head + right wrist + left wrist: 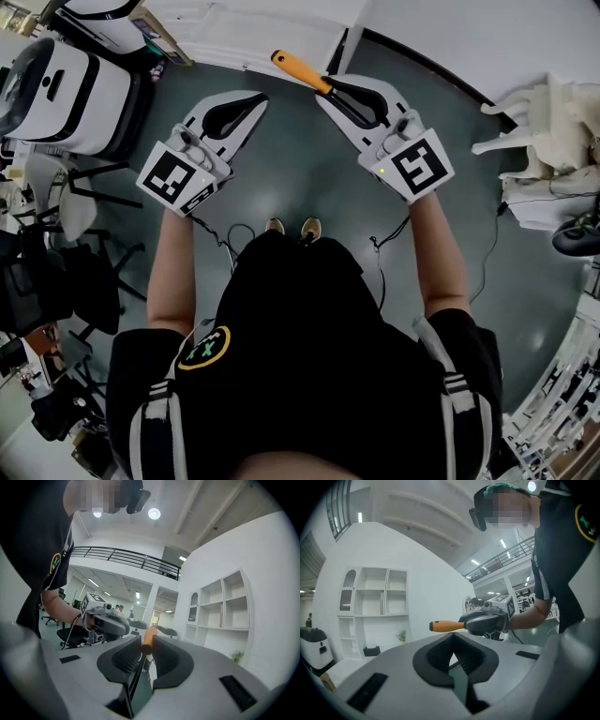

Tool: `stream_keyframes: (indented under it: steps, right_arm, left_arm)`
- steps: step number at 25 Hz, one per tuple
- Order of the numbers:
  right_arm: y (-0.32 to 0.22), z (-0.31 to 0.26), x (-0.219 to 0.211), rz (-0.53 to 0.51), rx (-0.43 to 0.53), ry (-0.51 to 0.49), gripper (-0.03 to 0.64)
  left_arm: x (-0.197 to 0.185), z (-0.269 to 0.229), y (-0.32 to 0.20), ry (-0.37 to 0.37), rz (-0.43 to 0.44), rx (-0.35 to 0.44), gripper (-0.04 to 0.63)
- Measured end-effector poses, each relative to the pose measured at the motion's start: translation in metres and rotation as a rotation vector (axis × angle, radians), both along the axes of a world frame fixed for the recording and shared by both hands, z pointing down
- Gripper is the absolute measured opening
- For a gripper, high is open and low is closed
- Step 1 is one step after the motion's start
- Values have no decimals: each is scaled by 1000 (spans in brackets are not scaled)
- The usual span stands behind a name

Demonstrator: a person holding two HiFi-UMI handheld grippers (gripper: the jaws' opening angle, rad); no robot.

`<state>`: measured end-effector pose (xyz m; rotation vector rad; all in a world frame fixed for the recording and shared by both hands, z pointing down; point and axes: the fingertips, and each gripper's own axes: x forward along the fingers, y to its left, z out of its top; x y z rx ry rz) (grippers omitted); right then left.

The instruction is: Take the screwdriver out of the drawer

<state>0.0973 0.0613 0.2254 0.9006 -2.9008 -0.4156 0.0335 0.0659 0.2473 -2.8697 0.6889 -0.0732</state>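
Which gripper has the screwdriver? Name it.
The right gripper: its jaws are shut on the orange-handled screwdriver. The left gripper is shut with nothing between its jaws.

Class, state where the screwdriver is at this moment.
In the head view's upper middle, the screwdriver is clamped in the right tongs, its orange handle sticking out beyond their tips, with the left tongs to its left.

Dim, even indoor light; strong fisheye bending and dark, vignetted corners.

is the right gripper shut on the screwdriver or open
Shut on it: the right gripper clamps the screwdriver by its shaft, orange handle sticking out past the tips.
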Motion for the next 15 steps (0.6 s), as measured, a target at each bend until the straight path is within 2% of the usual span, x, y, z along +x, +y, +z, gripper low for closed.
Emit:
stream_keyframes:
  steps: [15]
  right_arm:
    - [22,2,-42,66,1,18,98]
  left_arm:
    - [-50,-16,10,32,35,27,17]
